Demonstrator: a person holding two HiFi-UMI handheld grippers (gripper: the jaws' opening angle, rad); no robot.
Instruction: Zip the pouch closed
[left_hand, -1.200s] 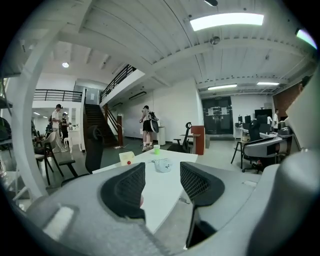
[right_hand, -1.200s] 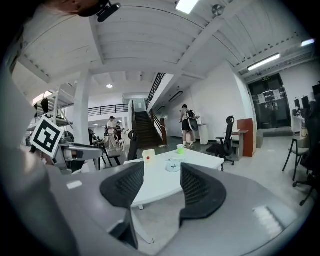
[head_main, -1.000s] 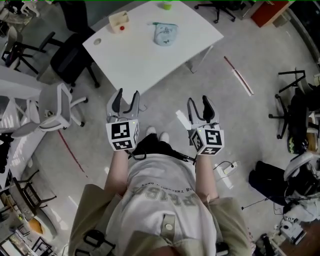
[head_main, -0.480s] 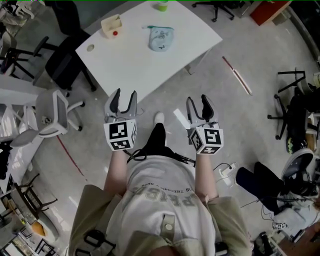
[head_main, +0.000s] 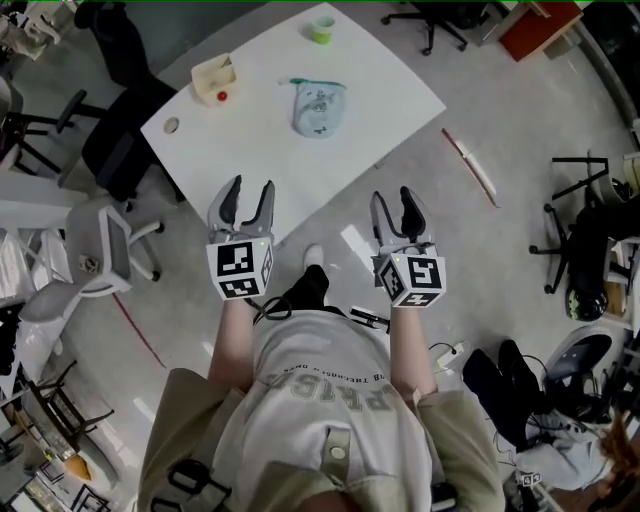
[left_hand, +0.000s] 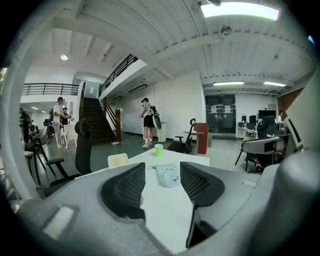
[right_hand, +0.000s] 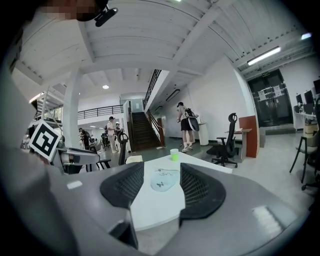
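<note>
A pale blue pouch (head_main: 319, 106) lies flat on the white table (head_main: 270, 150), towards its far side; it also shows as the pouch (left_hand: 168, 175) between the left jaws and the pouch (right_hand: 163, 180) between the right jaws. My left gripper (head_main: 246, 199) hovers open over the table's near edge, holding nothing. My right gripper (head_main: 400, 209) is open and empty, over the floor just off the table's near right edge. Both are well short of the pouch.
On the table stand a green cup (head_main: 321, 30), a cream box (head_main: 213, 78) with a small red thing beside it, and a round disc (head_main: 171, 125). Office chairs (head_main: 110, 240) stand to the left. People stand by the stairs (left_hand: 148, 121).
The table and pouch have drawn nearer in the head view as the person walked towards them. Both grippers stay open, held out in front the same way.
</note>
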